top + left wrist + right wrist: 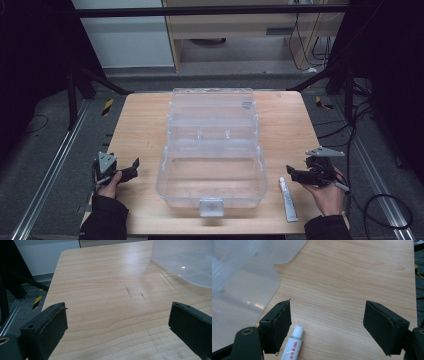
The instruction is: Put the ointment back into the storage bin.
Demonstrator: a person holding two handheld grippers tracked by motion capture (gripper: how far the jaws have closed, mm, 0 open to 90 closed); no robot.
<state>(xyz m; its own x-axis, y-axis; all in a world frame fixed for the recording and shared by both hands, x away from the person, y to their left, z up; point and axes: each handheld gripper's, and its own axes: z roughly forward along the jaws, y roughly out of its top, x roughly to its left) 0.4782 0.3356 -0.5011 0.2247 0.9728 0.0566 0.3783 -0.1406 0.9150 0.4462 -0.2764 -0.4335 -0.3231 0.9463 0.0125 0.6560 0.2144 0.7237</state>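
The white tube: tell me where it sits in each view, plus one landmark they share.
High view: white tube lies on the table, right of the clear box, beside the right claw.
Left gripper view: not in it.
Right gripper view: bottom, by the left-hand jaw.
Shared landmark: the clear box.

Table (145,120) — pale wood-grain top, smooth, faintly scuffed. Box (212,145) — clear glossy plastic. Tube (288,200), right of box — white, smooth. 2 gripper jaw pairs — matt black pads.

clear plastic box (212,165): 1; white tube (288,199): 1; wooden table (145,125): 1; grippers: 2
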